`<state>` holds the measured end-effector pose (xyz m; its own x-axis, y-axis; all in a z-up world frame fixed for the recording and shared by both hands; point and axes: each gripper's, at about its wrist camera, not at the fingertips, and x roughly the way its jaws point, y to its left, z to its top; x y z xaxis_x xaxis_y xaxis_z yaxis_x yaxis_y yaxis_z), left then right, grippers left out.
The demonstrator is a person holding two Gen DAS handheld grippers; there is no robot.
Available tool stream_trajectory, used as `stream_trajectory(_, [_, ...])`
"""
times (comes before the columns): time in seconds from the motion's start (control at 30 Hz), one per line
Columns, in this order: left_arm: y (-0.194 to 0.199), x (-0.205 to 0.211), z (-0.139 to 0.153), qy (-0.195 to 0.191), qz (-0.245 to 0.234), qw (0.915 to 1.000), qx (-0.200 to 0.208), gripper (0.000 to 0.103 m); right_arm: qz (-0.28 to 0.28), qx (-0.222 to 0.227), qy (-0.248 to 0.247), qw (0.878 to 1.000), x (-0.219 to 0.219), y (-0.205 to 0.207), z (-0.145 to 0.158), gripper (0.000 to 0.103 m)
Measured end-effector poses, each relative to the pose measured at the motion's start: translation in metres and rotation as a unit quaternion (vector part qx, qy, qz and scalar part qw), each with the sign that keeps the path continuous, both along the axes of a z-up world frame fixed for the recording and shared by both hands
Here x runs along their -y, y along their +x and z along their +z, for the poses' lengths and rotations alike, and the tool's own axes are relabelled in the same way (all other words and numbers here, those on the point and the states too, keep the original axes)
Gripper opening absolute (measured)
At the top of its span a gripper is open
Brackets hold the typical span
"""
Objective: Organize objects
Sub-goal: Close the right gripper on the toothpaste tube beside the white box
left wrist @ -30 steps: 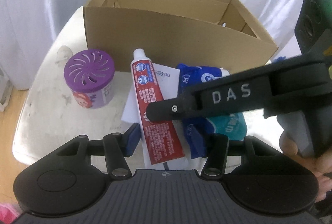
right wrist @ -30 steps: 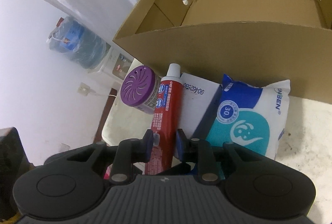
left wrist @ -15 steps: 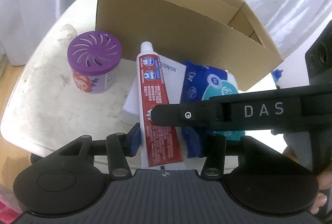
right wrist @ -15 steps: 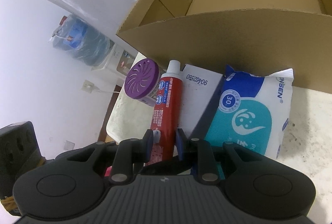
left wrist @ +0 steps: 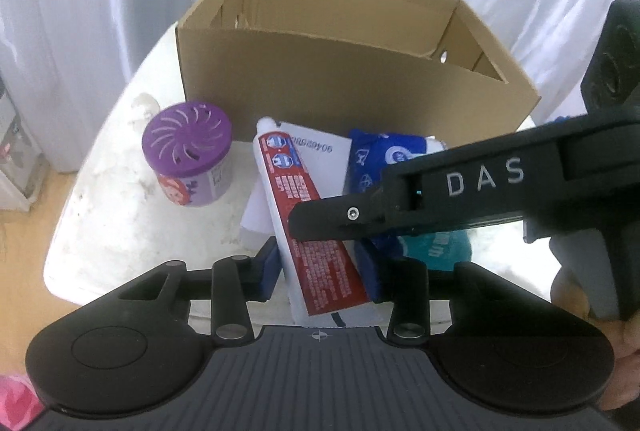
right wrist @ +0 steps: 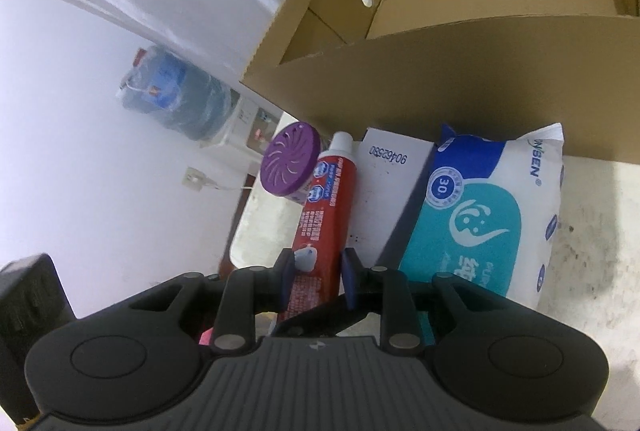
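Right tongs (right wrist: 315,273) clenched on toothpaste tube (right wrist: 320,207); left tongs (left wrist: 322,267) released. Lift tube straight, clear box (right wrist: 460,79) rim.

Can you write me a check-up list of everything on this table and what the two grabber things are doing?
Surface: white table, stained and scuffed.
Job's things: open cardboard box, nothing seen inside the part that shows. In front of it stands a purple air freshener; a red toothpaste tube lies over a white carton; beside them a blue wipes pack.
Clutter: nothing seen.
Grippers: right hand-held gripper shut on the toothpaste tube's lower end; left hand-held gripper open, its fingers either side of the same tube.
Cables: a wall socket with a cord in the background.
Surroundings: white curtain, water dispenser bottle.
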<state>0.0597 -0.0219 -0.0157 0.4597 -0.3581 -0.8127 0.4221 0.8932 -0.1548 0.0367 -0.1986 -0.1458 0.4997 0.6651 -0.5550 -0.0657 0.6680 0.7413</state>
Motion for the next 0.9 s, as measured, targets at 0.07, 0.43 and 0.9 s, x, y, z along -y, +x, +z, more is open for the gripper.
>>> stream_trajectory(0.07, [-0.004, 0.002, 0.004, 0.006, -0.001, 0.9999, 0.01, 0.04, -0.002, 0.006, 0.002, 1.0, 0.001, -0.003, 0.004, 0.028])
stream_trajectory(0.43, [-0.019, 0.023, 0.014, 0.019, -0.027, 0.9984, 0.045, 0.026, 0.002, 0.047, 0.015, 0.999, 0.003, -0.021, 0.022, 0.02])
stream_trajectory(0.9, [-0.009, 0.023, -0.013, 0.001, -0.032, 0.9992, 0.023, 0.03, -0.038, 0.032, -0.069, 0.996, 0.012, -0.011, 0.009, 0.02])
